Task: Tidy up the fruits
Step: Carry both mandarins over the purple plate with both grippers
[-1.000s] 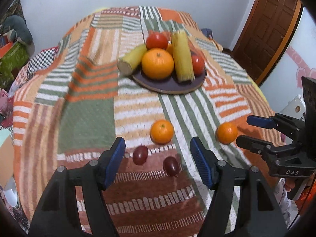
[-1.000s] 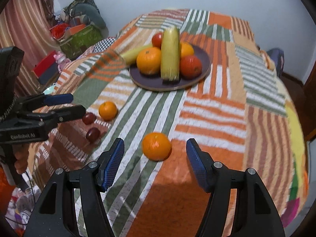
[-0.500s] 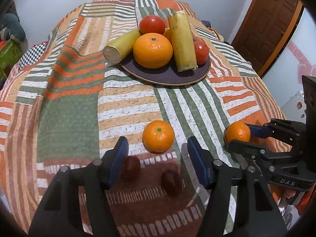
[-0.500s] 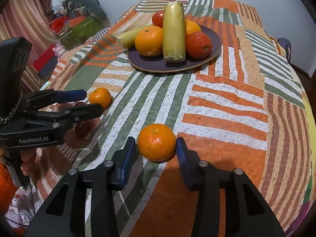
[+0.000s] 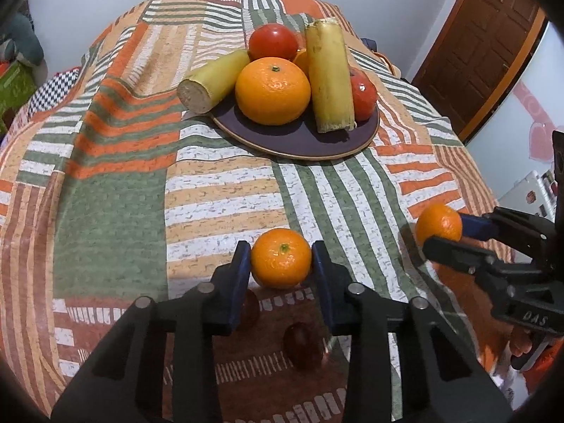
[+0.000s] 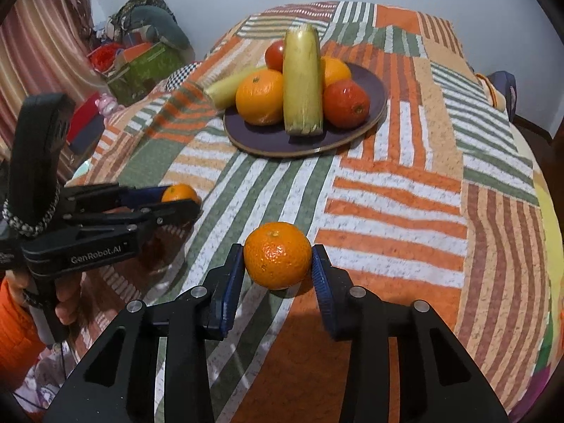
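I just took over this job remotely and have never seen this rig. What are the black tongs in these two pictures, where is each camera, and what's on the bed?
These are no robot arms: a person holds one set of tongs in each hand, with a fisheye camera on each looking forward along its fingers.

In the left wrist view, the left tongs are shut on a small orange; the right tongs show at the edge. In the right wrist view, the right tongs grip another small orange.

On the striped blanket lies a dark plate with oranges, tomatoes and two pale yellow stalks. Two dark red fruits lie under the left tongs.
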Demonstrator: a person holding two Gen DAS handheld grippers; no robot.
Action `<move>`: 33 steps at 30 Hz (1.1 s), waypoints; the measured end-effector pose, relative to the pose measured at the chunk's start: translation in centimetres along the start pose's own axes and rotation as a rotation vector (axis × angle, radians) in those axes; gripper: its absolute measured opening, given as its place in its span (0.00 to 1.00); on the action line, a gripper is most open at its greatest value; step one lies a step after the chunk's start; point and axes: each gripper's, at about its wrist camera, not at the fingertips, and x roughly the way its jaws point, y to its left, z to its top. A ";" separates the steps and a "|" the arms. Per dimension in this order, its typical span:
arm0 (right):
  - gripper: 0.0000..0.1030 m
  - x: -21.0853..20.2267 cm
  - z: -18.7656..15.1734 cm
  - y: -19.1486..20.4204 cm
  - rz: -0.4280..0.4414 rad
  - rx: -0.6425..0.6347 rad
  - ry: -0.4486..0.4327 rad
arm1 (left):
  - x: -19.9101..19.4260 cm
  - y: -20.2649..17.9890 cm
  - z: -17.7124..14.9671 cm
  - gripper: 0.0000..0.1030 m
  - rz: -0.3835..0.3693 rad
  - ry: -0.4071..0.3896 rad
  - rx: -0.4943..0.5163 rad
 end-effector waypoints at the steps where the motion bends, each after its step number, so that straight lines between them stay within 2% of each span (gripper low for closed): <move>1: 0.34 -0.2 0.2 -0.1 -0.001 0.002 -0.008 | -0.1 0.2 0.0 0.34 -0.009 0.000 -0.008; 7: 0.34 -1.0 1.7 -1.1 -0.020 0.016 -0.050 | -0.8 0.2 1.1 0.34 -0.012 -0.027 -0.014; 20: 0.34 -1.7 6.3 -3.7 -0.074 0.021 -0.137 | -1.5 -1.5 6.6 0.34 -0.007 -0.121 0.045; 33: 0.34 0.6 11.3 -5.1 -0.113 -0.021 -0.161 | 1.4 -2.2 9.2 0.34 0.020 -0.089 0.094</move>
